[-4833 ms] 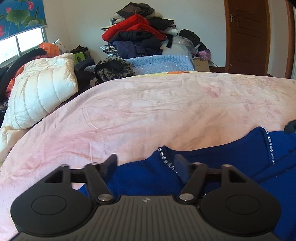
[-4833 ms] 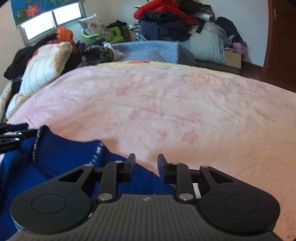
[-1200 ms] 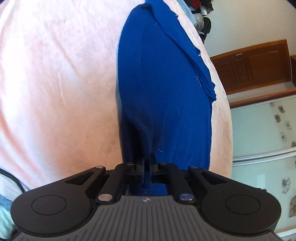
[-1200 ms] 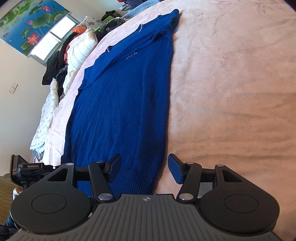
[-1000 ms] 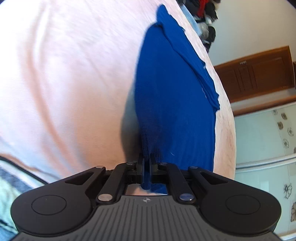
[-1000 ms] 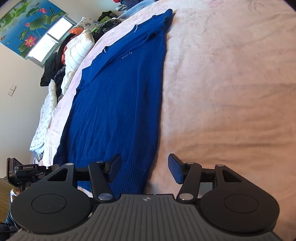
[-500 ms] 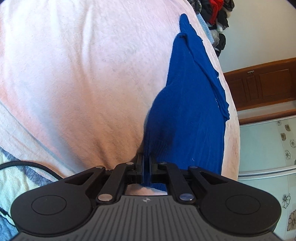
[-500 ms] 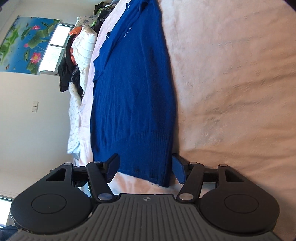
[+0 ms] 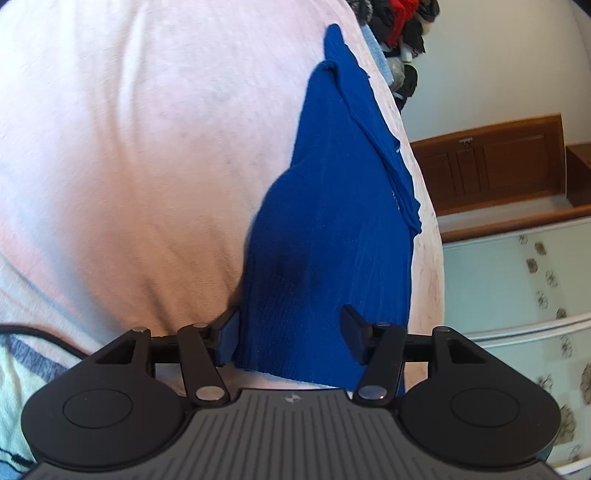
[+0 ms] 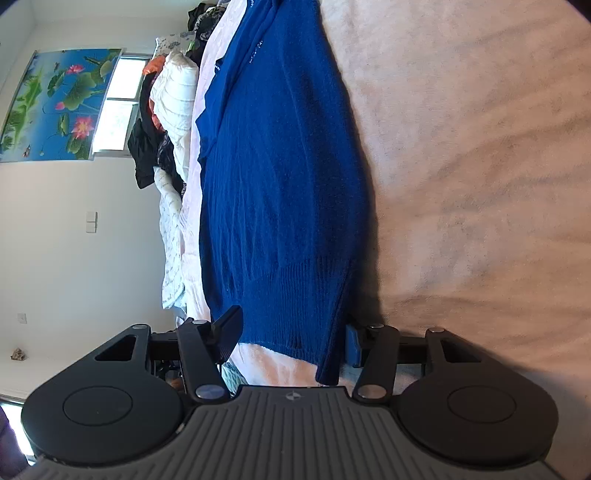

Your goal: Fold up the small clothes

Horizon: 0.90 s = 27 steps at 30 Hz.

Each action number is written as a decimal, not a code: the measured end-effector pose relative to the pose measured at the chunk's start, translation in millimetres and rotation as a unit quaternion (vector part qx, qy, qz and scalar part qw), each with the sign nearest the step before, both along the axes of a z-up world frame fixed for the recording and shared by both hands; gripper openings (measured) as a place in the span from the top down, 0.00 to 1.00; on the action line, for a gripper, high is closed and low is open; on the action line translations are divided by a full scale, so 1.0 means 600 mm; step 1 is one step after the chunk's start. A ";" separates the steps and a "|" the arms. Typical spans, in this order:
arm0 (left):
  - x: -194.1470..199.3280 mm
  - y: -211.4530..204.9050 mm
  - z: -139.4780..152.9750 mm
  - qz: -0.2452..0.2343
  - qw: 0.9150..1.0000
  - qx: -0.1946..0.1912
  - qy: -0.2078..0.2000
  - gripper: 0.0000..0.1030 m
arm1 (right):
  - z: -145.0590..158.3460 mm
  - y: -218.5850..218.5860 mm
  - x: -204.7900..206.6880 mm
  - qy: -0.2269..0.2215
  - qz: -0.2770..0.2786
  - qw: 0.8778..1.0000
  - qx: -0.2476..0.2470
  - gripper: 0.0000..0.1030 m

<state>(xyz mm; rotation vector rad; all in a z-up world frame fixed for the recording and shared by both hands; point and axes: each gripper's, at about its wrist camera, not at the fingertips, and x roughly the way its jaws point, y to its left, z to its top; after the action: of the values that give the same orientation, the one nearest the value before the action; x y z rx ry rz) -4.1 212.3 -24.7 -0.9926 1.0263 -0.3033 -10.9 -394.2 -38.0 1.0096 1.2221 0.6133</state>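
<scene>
Blue sweater (image 9: 332, 236) lies stretched flat along the pink bedspread (image 9: 129, 166), ribbed hem toward both grippers. Left gripper (image 9: 291, 338): jaws have just been opening and now stand apart, the hem corner lying loose between them, pads not pressing on it. Right gripper (image 10: 293, 336): jaws have just been closing a little yet remain spread, the other hem corner between them, no pinch seen; the near fold of the hem hangs just in front of the right finger (image 10: 354, 341). Heap of clothes (image 9: 402, 33) beyond the far end of the bed.
</scene>
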 end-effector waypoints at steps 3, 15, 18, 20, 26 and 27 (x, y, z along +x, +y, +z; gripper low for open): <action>0.008 -0.011 0.004 -0.008 0.999 0.043 0.006 0.96 | -0.009 -0.003 -0.004 0.008 -0.018 1.000 -0.009 0.85; 0.002 0.000 0.023 -0.027 0.991 0.126 0.030 0.97 | 0.006 -0.018 -0.022 -0.024 -0.029 0.996 -0.085 0.94; 0.008 -0.003 0.025 -0.031 0.991 0.126 0.036 0.97 | 0.011 -0.009 -0.015 -0.029 -0.019 0.996 -0.079 0.93; 0.011 0.001 0.026 -0.028 0.992 0.119 0.046 0.97 | 0.019 -0.008 -0.013 -0.032 -0.018 0.996 -0.080 0.93; 0.030 0.019 0.072 -0.013 0.997 0.076 0.015 0.97 | 0.062 -0.024 -0.003 -0.057 -0.039 0.997 -0.036 0.93; 0.039 0.023 0.086 -0.010 0.998 0.067 0.003 0.97 | 0.068 -0.026 0.003 -0.060 -0.043 0.997 -0.026 0.93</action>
<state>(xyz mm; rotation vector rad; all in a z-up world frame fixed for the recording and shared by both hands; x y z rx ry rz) 19.3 226.0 26.9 -0.8630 1.0479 -0.2449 -9.2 -409.7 3.0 0.9626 1.0783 0.5630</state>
